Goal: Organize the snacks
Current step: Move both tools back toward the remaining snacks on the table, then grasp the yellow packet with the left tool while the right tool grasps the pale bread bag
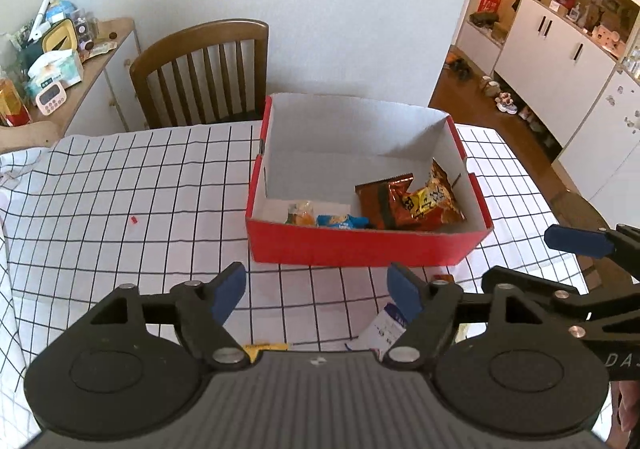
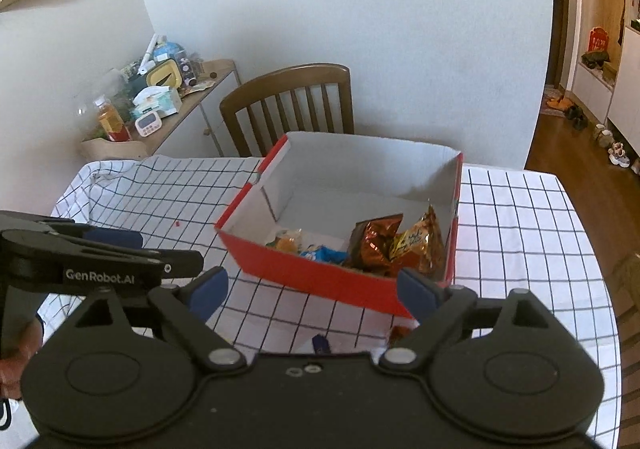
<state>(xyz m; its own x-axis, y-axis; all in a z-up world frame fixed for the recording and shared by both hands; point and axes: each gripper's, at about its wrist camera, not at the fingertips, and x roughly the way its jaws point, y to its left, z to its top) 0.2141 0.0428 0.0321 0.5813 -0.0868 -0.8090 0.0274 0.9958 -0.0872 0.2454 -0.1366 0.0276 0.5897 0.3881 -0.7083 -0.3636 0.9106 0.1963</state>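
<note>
We see a red box (image 1: 360,245) with white inner walls standing on the table (image 1: 120,189), which wears a white cloth with a black grid; in the left wrist view the box sits centre right. Inside it, along the near wall, lie a small orange-and-clear packet (image 1: 300,213), a blue packet (image 1: 340,221) and, toward the lower right corner, a dark red-brown foil bag (image 1: 380,205) with an orange-yellow bag (image 1: 434,201) leaning against it. Our left tongs (image 1: 318,291) hover at the bottom of that frame, released, blue pads wide apart with only cloth between them. Below them, partly hidden, lie a white-and-blue packet (image 1: 384,329) and a yellow one (image 1: 266,347) on the cloth. In the right wrist view our right tongs (image 2: 314,291) likewise stand released in front of the box's near wall, grasping nothing. A wooden chair (image 1: 204,69) stands behind the table, upper centre
</note>
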